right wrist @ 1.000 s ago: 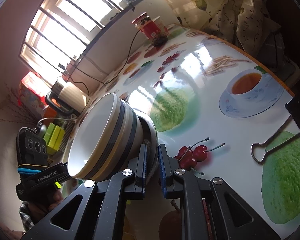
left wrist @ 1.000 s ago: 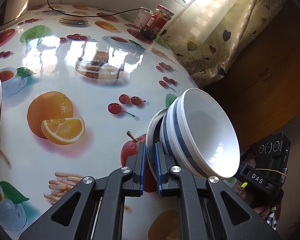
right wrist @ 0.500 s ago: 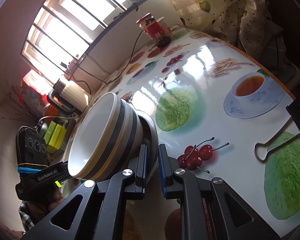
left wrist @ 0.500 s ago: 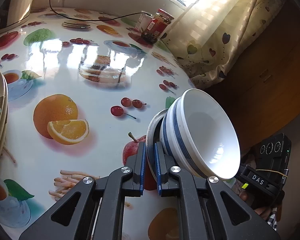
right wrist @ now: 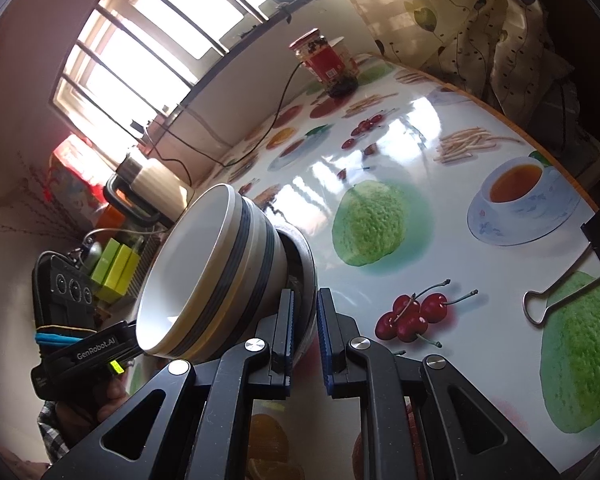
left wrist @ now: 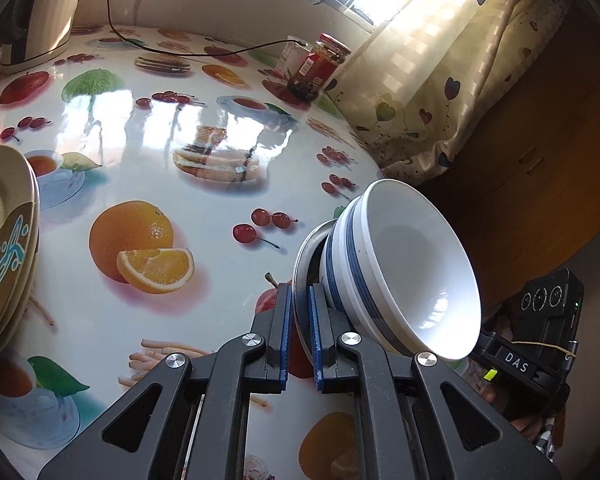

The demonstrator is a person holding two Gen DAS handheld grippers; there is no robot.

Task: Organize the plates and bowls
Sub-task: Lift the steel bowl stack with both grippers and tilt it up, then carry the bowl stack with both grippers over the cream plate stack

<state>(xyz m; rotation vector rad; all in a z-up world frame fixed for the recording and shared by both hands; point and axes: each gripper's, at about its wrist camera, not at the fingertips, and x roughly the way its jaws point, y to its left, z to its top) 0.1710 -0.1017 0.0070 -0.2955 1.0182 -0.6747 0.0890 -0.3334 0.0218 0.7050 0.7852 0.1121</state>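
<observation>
A shallow metal dish [left wrist: 302, 256] carries white bowls with blue stripes [left wrist: 412, 276], nested one in another. The whole stack hangs tilted over the near part of the table. My left gripper [left wrist: 299, 300] is shut on the dish's rim. From the opposite side my right gripper [right wrist: 307, 300] is shut on the same metal dish [right wrist: 305, 258], with the striped bowls [right wrist: 208, 276] leaning away to its left. Each gripper's body shows in the other's view, at the frame edge. A stack of beige plates [left wrist: 8, 240] with a blue-and-brown motif stands at the left edge of the left wrist view.
The table wears a glossy fruit-print cloth [left wrist: 148, 152]. At the far side stand a red-labelled jar [left wrist: 320, 66], a kettle [right wrist: 148, 184] and a black cable [left wrist: 188, 52]. A binder clip [right wrist: 560, 300] lies at the right edge. A curtain [left wrist: 440, 80] hangs beside the table.
Both grips on the dish look the same. The left wrist view has shifted a little, so the beige plates at the left show more.
</observation>
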